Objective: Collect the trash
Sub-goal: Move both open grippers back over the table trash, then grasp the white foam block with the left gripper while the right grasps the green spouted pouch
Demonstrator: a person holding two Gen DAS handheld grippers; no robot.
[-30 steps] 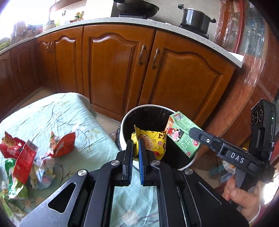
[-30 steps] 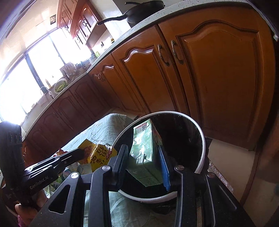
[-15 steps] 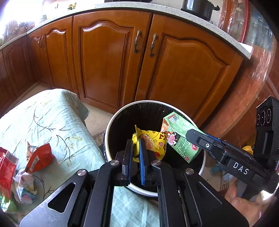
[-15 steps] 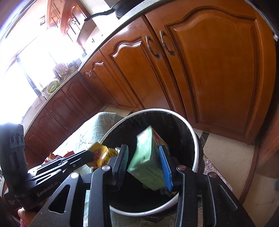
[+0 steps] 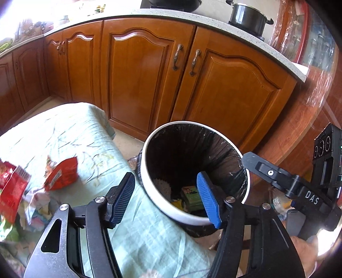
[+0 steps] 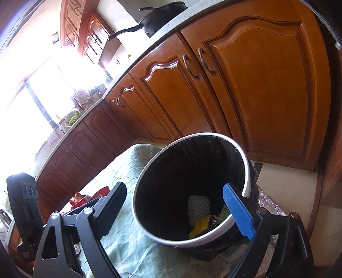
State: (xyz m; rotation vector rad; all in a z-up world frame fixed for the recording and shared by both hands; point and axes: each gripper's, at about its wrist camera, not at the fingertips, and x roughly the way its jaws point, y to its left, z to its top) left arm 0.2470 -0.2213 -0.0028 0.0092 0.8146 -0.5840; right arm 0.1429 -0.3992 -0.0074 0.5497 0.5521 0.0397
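Observation:
A white-rimmed trash bin (image 5: 158,205) with a black liner stands beside the table; it also shows in the right wrist view (image 6: 149,231). At its bottom lie the green carton (image 5: 191,197), the yellow wrapper (image 6: 197,226) and a white foam net (image 6: 197,206). My left gripper (image 5: 165,197) is open and empty above the bin's near rim. My right gripper (image 6: 177,210) is open and empty over the bin. A red snack wrapper (image 5: 62,174) and more wrappers (image 5: 12,192) lie on the table at left.
The table has a pale green cloth (image 5: 70,136). Wooden kitchen cabinets (image 5: 141,74) stand behind the bin. A black pot (image 5: 248,16) sits on the counter. The right gripper's body (image 5: 299,190) is at the right in the left wrist view.
Both grippers opened. The yellow wrapper and the green carton dropped out of them and now lie at the bottom of the bin.

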